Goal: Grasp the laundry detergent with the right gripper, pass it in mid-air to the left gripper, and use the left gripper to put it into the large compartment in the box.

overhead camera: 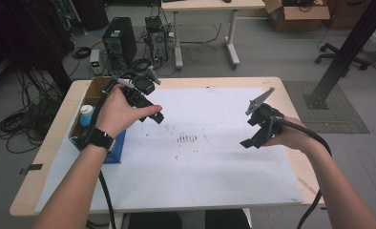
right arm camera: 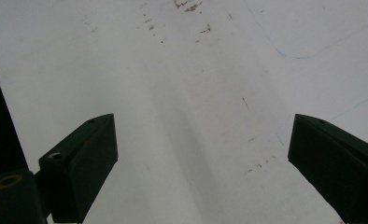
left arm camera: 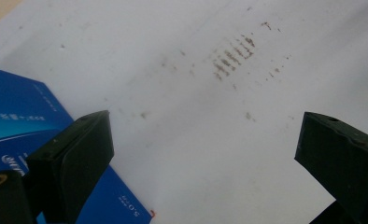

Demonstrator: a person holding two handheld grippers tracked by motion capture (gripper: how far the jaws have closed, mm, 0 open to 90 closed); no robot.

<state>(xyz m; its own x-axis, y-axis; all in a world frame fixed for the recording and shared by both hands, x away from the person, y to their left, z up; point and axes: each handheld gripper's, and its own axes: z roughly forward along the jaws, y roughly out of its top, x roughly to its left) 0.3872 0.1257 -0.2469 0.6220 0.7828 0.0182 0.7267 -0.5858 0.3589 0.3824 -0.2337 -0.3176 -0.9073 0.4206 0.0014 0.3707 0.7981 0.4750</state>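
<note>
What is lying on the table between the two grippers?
No object: in the high view only bare white paper with brown marks lies between the left gripper and the right gripper.

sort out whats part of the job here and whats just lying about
In the job:
- left gripper, jaws open, nothing between them
- right gripper, jaws open, nothing held
- blue-sided cardboard box at the table's left edge
- white bottle with a blue cap standing in that box

Lying about:
- white paper sheet with brown smudges
- black computer tower on the floor
- brown carton on the floor

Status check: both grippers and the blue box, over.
Left gripper open, empty. Right gripper open, empty. Blue box beside left gripper, untouched. Nothing in the way.
</note>
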